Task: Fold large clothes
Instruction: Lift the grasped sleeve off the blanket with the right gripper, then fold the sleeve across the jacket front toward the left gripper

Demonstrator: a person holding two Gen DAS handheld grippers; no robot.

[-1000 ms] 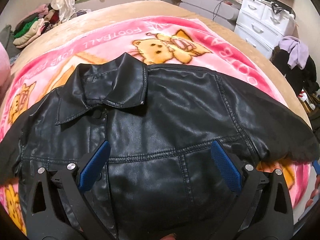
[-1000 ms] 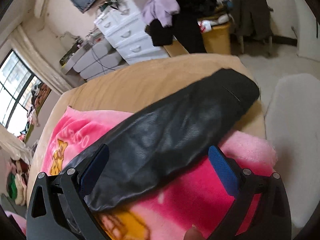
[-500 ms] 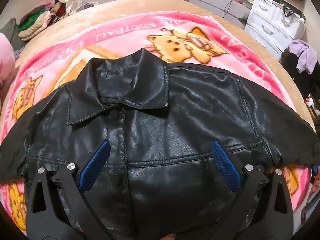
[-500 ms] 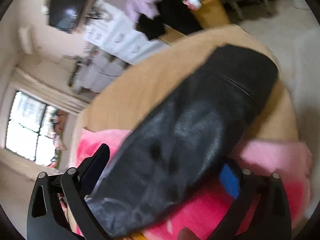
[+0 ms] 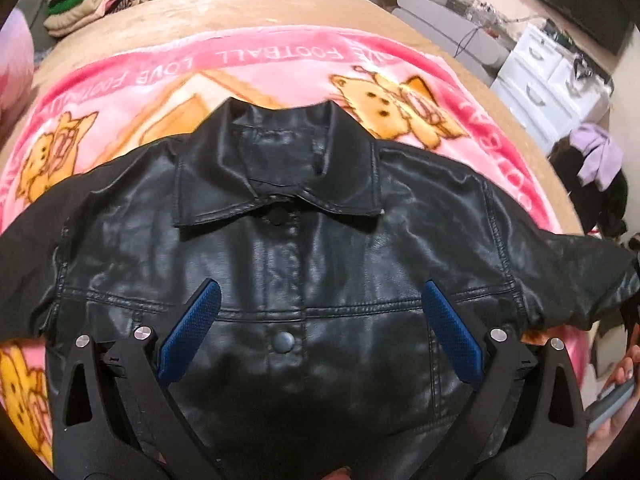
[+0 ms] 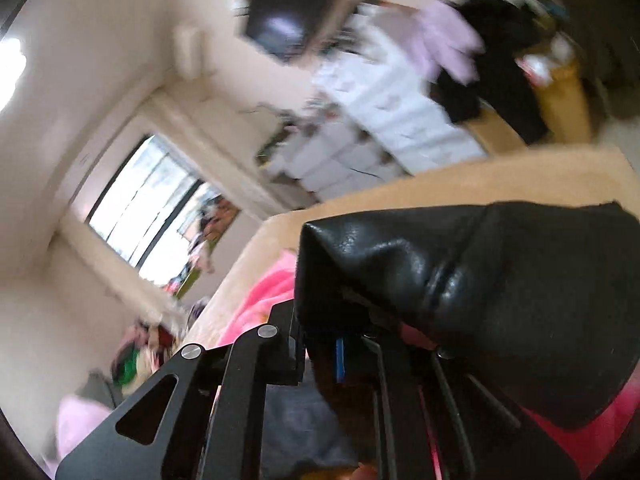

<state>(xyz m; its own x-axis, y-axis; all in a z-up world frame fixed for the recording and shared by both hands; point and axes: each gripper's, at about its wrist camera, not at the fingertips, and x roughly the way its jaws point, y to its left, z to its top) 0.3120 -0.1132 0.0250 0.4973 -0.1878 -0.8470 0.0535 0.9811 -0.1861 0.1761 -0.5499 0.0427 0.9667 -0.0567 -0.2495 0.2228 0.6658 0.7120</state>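
Observation:
A black leather jacket [image 5: 320,240] lies front-up on a pink cartoon blanket [image 5: 280,64], collar away from me and both sleeves spread out. My left gripper [image 5: 320,288] hovers over its chest, open, blue pads either side of the button placket and nothing between them. In the right wrist view the jacket's sleeve [image 6: 480,264] is raised off the blanket and drapes over my right gripper [image 6: 340,320], which is shut on it. The sleeve hides the fingertips; only a sliver of blue pad shows.
The blanket covers a tan bed [image 5: 240,8]. White drawers [image 5: 552,76] with clothes heaped on them stand at the right, and a pile of folded clothes [image 5: 80,4] sits at the far left. A person's hand [image 5: 616,384] shows at the right edge. A window [image 6: 148,208] lies beyond the bed.
My right gripper closed on the sleeve and lifted it, tipping upward so the room fills its view. My left gripper shifted sideways over the jacket, now centred on the collar, still open.

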